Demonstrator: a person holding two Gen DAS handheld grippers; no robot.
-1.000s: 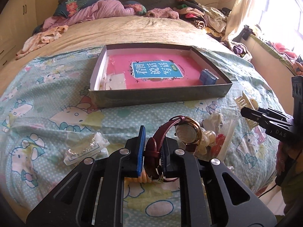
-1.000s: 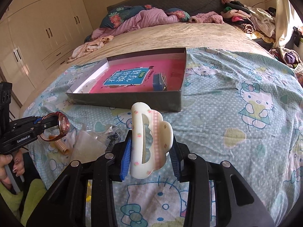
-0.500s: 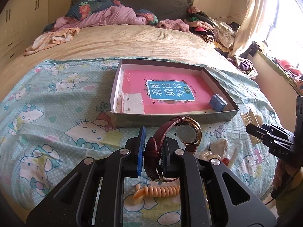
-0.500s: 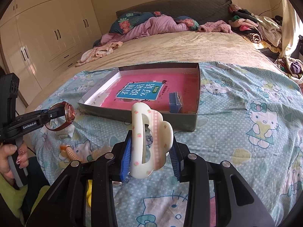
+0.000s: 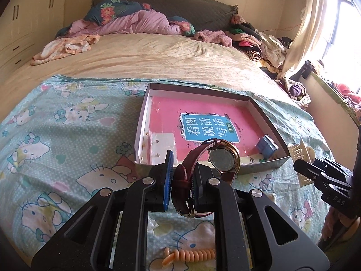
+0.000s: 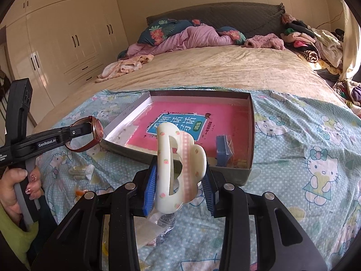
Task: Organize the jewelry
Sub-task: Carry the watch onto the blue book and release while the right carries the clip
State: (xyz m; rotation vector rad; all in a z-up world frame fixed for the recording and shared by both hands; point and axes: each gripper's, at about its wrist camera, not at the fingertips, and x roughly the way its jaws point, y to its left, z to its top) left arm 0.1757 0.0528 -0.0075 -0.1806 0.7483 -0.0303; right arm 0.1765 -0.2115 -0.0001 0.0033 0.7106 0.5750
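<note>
Leather strap of the watch point(image 5: 222, 158) sits pinched tight in my left tongs point(image 5: 181, 176), its round gold-rimmed case tipped up above the near wall of the shallow cardboard box point(image 5: 268, 122); my right tongs point(image 6: 179, 181) clamp a glossy cream claw clip point(image 6: 178, 169), scalloped and pink-checked, before that box's glossy pink book point(image 6: 230, 117).

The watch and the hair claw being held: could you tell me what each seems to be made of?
The watch, clamped by the left gripper: a case that looks like polished rose-gold metal, by its glint, and a dark red strap, probably leather, matte and creased. The hair claw in the right gripper: apparently glossy cream plastic with printed peaches and a pink checked band.
</note>
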